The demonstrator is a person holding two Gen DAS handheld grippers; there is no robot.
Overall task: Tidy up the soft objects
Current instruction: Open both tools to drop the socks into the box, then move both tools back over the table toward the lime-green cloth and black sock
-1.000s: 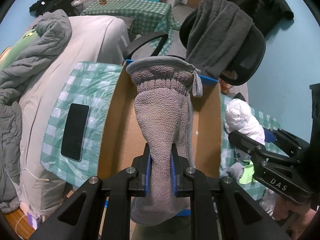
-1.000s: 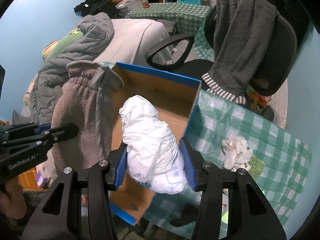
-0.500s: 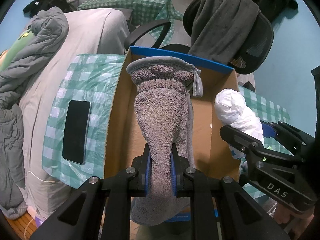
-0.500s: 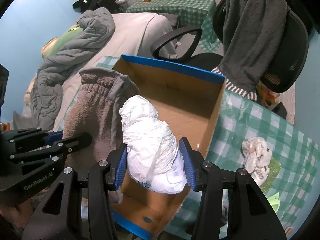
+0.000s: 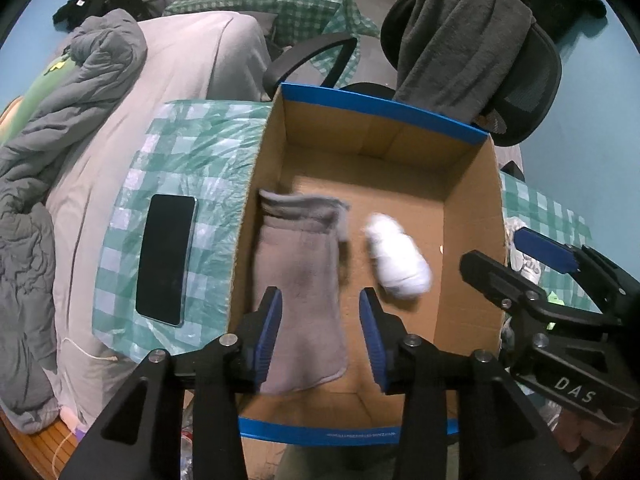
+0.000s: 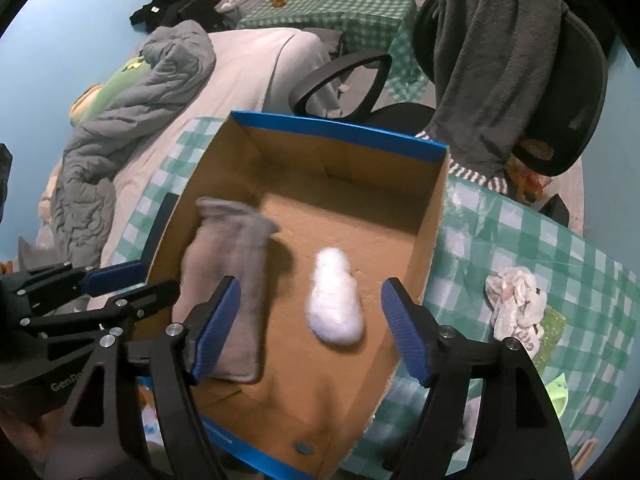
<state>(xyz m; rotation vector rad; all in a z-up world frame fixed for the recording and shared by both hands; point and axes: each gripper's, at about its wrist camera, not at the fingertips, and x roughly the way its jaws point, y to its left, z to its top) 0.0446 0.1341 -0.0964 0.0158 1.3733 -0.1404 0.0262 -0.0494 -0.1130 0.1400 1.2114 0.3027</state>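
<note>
Left wrist view first: the left gripper (image 5: 320,318) has just been opening, its blue pads now standing off both sides of the grey fleece mitt-shaped cloth (image 5: 302,280), which hangs blurred between them with nothing pressing it, its long axis running straight up the frame from the fingers into the open brown cardboard box with blue-taped rim (image 5: 384,106). Right of it, mid-frame, the white crumpled plastic-wrapped bundle (image 5: 400,258) is blurred too, over the box floor. Over to the right wrist view: the right gripper (image 6: 312,322) has also just been spreading, jaws wide, bundle (image 6: 336,300) between them but clear of both pads, long axis likewise pointing away up the frame. That view alone shows what looks like the next candidate, a crumpled white-and-pink rag (image 6: 516,304) on the green checked tablecloth (image 6: 560,248), right of the box and nearer the right hand. Only the left camera shows the black phone (image 5: 166,258) lying flat at frame left.
</note>
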